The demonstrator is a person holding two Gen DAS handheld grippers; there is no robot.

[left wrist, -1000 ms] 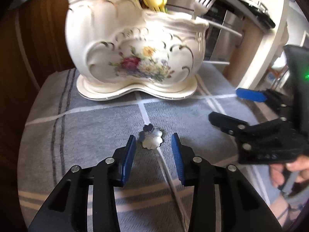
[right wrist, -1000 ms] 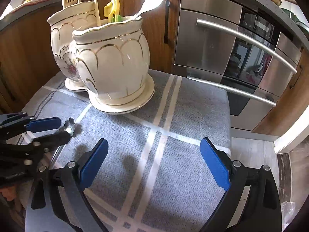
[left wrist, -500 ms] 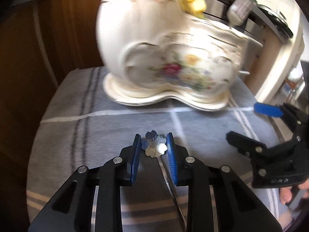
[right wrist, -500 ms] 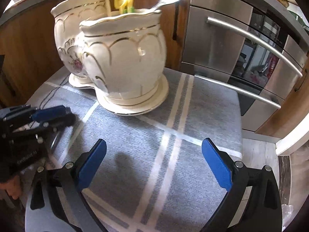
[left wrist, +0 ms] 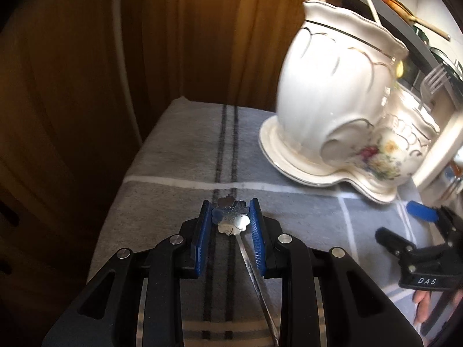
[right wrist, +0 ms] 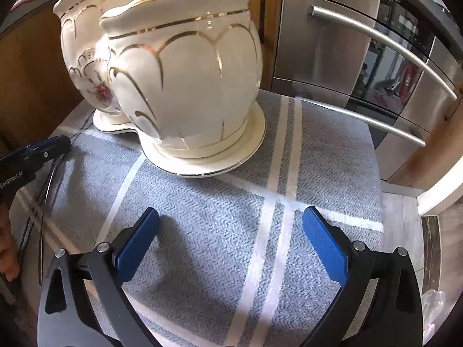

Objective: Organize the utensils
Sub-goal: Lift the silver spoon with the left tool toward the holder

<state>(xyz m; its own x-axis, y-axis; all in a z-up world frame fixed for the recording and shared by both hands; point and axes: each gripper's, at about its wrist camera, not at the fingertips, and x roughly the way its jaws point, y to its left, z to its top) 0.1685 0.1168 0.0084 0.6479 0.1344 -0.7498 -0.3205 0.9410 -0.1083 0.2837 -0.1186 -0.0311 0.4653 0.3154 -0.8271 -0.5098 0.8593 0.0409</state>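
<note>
Now your left gripper [left wrist: 230,222] is clamped on the flower-shaped end of the utensil [left wrist: 231,218] above the cloth [left wrist: 173,156], your right gripper [right wrist: 231,243] gapes empty, so next carry it into the ceramic holder [left wrist: 335,92].

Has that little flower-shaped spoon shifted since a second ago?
Yes. The flower-ended spoon lay on the grey cloth between open fingers; now the left gripper is clamped on it, and it sits over the cloth's dark stripes, further from the white holder.
</note>
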